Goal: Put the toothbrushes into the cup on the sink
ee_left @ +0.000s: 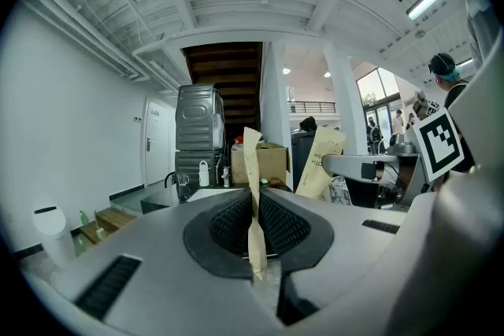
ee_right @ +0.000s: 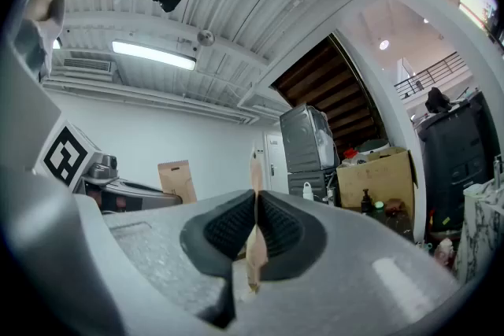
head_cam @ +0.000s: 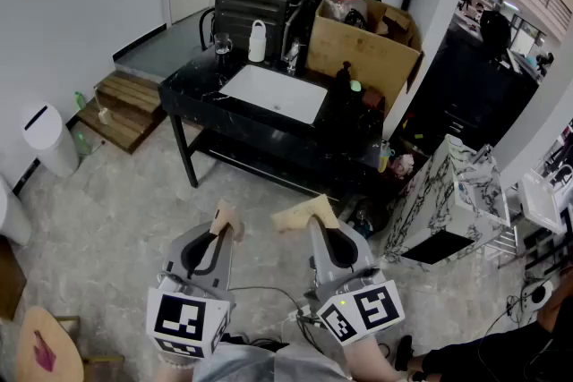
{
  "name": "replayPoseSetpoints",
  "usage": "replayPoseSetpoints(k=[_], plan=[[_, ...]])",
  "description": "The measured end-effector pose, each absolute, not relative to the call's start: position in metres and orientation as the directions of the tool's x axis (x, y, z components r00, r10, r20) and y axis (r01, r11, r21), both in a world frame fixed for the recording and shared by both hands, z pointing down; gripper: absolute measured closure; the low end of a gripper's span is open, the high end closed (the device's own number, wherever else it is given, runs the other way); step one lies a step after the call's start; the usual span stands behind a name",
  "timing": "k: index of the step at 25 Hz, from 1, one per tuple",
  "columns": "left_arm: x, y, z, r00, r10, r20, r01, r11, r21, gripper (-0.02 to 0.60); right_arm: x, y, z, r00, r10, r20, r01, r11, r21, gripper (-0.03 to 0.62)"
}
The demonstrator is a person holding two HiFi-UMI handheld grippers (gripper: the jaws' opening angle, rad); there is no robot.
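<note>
The left paper-sleeved toothbrush (head_cam: 226, 217) is pinched in the left hand-held gripper (head_cam: 222, 235), the right toothbrush (head_cam: 304, 212) in the right hand-held gripper (head_cam: 320, 226). The cup (head_cam: 222, 44) stands well ahead on the counter (head_cam: 190, 92) by the sink (head_cam: 273, 94); neither is delivered yet.

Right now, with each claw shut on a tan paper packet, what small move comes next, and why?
Probably carry both forward toward the sink table: the left claw and right claw already clamp their packets, while the cup stands far ahead beside the basin, out of reach.
</note>
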State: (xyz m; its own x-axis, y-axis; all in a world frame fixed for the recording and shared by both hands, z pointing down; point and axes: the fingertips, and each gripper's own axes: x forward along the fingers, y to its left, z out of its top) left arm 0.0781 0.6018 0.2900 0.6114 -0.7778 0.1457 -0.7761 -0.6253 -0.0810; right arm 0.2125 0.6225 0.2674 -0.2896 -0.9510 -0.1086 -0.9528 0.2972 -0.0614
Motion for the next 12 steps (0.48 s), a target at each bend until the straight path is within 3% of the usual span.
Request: replayPoseSetpoints(k=[12], plan=[[0.091, 0.611, 0.29, 0.592, -0.793, 0.145, -0.789, -0.607, -0.095, 0.552, 0.224, 0.63, 0.268, -0.323, -0.94, -0.111, -0.942, 0.331, -0.06, 0.592]])
